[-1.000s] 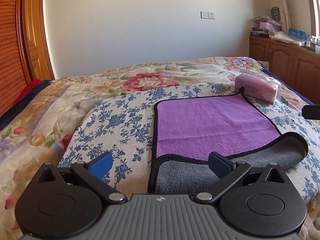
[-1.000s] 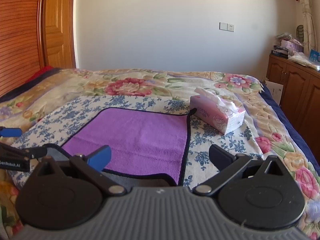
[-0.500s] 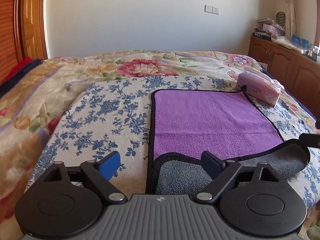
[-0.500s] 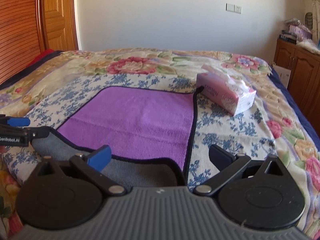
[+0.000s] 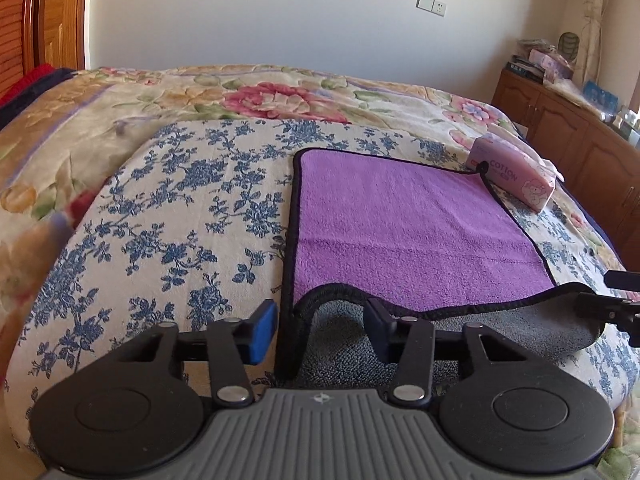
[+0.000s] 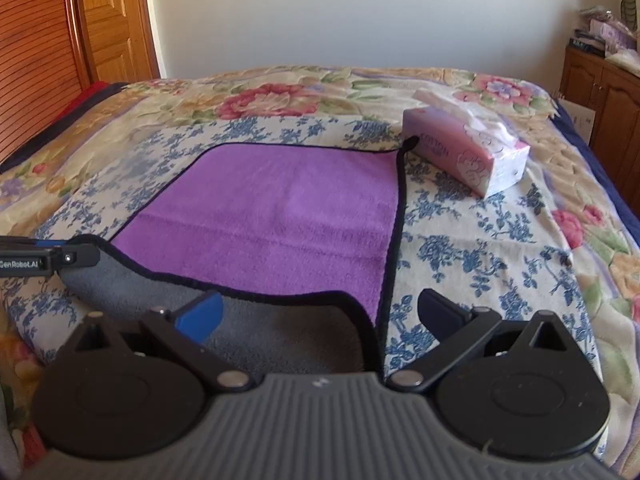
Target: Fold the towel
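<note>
A purple towel [image 5: 404, 228] with black trim lies flat on the bed; its near edge is turned over and shows the grey underside [image 5: 344, 344]. My left gripper [image 5: 320, 330] straddles the towel's near left corner. Its jaws are closing, and the pads stand apart from the cloth. In the right wrist view the same towel [image 6: 280, 216] fills the middle. My right gripper [image 6: 320, 314] is open wide around the near right corner, over the grey fold [image 6: 280, 332]. Each gripper shows at the edge of the other's view: the right gripper [image 5: 616, 308] and the left gripper [image 6: 48, 258].
A pink tissue pack [image 6: 468, 152] lies just beyond the towel's far right corner. The bed carries a blue-flowered cloth [image 5: 168, 240] over a floral blanket. A wooden cabinet [image 5: 580, 140] stands on the right, a wooden door [image 6: 112, 20] at the far left.
The left gripper's jaws have narrowed around the towel's near left corner. Both grippers have come closer and lower to the turned-over near edge. The towel lies as before.
</note>
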`<move>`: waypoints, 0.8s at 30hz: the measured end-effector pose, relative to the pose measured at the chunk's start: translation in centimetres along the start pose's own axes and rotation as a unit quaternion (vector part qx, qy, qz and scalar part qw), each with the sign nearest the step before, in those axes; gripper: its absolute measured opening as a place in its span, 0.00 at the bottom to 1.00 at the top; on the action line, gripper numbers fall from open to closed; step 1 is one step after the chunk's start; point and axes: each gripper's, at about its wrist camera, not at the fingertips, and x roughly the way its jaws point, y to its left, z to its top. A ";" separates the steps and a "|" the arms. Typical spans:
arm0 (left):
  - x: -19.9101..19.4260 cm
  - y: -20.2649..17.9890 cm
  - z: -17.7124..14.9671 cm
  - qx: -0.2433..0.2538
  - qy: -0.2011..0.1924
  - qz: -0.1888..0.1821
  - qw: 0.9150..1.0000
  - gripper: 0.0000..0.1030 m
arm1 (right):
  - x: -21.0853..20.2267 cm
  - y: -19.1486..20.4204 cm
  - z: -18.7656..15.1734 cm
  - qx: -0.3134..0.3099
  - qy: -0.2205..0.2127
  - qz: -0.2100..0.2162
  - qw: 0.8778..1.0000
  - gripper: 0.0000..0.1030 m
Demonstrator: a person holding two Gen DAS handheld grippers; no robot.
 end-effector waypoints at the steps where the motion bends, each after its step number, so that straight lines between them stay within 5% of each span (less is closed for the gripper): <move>1: 0.1 0.0 0.0 0.000 0.002 -0.001 1.000 0.43 | 0.1 0.0 0.0 0.000 0.003 0.002 1.000 1.00; 5: 0.1 0.0 -0.2 -0.001 0.008 -0.003 1.000 0.34 | 0.3 0.0 -0.2 0.002 0.011 0.014 1.000 0.98; 8: 0.1 -0.2 -0.3 0.005 0.006 0.000 1.000 0.29 | 0.3 0.0 -0.1 0.006 0.015 0.021 1.000 0.85; 14: 0.2 -0.4 -0.5 0.012 0.006 -0.001 1.000 0.21 | 0.4 -0.4 -0.1 0.012 0.024 0.023 0.999 0.81; 24: 0.0 -0.5 -0.5 0.018 0.004 0.004 1.000 0.20 | 0.8 -1.3 -0.1 0.031 0.050 0.028 0.998 0.58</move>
